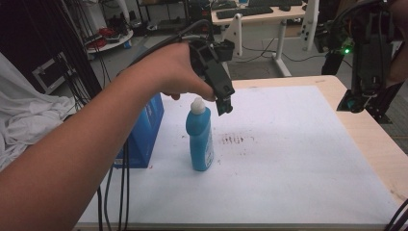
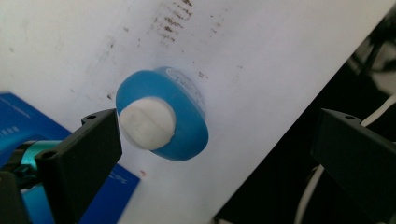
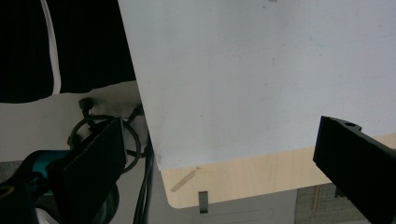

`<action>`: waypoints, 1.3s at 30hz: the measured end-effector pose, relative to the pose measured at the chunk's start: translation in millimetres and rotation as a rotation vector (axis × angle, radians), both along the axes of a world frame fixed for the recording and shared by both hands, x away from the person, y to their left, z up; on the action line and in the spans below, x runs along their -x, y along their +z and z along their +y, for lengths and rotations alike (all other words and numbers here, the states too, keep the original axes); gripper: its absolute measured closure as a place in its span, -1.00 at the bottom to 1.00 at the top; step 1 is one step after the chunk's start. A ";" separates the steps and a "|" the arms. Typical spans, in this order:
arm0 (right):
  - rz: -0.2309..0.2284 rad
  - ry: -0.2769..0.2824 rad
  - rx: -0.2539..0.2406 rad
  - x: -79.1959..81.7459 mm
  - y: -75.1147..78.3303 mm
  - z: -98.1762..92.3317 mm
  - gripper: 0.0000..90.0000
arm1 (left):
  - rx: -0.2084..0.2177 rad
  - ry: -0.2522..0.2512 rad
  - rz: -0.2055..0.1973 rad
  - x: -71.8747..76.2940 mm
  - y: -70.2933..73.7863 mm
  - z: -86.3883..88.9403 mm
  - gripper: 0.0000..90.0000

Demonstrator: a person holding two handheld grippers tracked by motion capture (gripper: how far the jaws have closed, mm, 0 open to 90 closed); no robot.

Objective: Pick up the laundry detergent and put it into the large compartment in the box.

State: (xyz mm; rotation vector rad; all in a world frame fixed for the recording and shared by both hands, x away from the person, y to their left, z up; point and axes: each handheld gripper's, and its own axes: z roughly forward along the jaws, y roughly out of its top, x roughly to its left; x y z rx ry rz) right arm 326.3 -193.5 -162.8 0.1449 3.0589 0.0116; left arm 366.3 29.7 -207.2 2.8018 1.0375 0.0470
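A blue bottle (image 1: 200,140) with a white cap (image 1: 197,105) stands upright on the white mat (image 1: 288,159). A hand holds my left gripper (image 1: 219,98) just above and to the right of the cap, pointing down. In the left gripper view I look down on the bottle (image 2: 180,135). Its cap (image 2: 147,123) lies close beside the left jaw, and the left gripper (image 2: 219,126) is open wide with nothing held. My right gripper (image 1: 358,103) hangs over the table's far right edge, and in its own view the right gripper (image 3: 223,133) is open and empty.
A blue box (image 1: 144,130) stands at the mat's left edge, just left of the bottle. Brown stains (image 1: 233,139) mark the mat right of the bottle. Bare wooden table (image 1: 375,139) borders the mat at right. Cables (image 1: 122,192) hang off the left side.
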 end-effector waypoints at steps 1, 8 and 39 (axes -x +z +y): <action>-0.003 0.001 0.002 0.8 0.0 0.4 -0.96 | 0.006 0.037 0.000 -0.5 0.7 2.2 -0.96; -0.003 0.020 0.009 4.0 -3.7 4.6 -0.96 | -0.022 0.246 -0.004 -1.2 -1.0 16.9 -0.96; 0.000 0.040 0.002 -1.9 -9.3 12.1 -0.96 | 0.015 0.484 0.091 -18.0 -49.6 26.1 -0.96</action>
